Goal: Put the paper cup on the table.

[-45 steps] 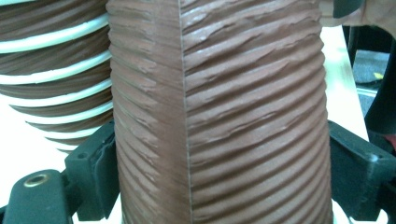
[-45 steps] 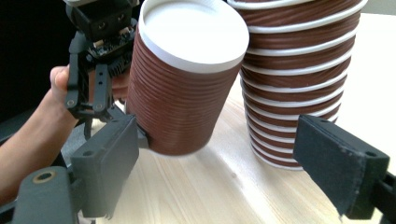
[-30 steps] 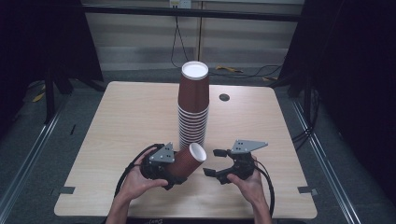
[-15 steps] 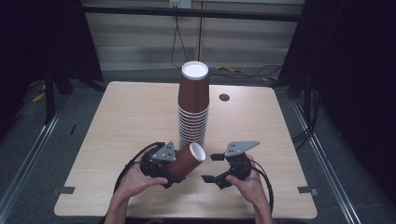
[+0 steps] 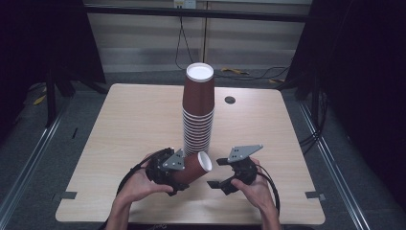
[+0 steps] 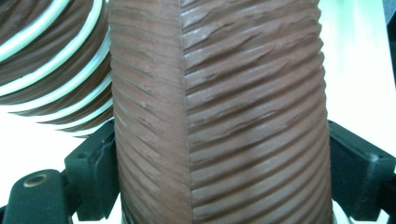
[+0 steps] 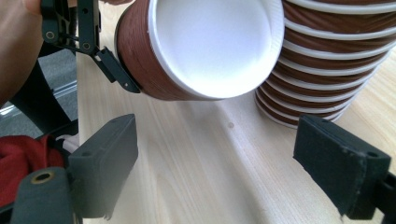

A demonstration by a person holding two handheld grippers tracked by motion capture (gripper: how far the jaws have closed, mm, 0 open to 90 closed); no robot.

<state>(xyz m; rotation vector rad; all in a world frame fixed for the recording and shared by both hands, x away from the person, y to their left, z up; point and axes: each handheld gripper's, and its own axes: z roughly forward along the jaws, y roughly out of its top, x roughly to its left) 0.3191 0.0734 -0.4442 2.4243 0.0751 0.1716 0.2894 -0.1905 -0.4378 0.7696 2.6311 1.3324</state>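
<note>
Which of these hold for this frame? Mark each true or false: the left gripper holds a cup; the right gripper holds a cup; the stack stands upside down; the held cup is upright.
1. The left gripper holds a brown cup. True.
2. The right gripper holds a cup. False: its jaws stand open with nothing between them.
3. The cup stack stands upside down on the table. True.
4. The held cup is upright. False: it lies tilted, its white end toward the right gripper.

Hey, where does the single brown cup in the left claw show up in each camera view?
High view: brown cup lies tilted, low centre, mouth toward the right claw.
Left gripper view: its ribbed wall is close up between the jaws.
Right gripper view: its white mouth, top centre.
Shared landmark: the cup stack.
</note>
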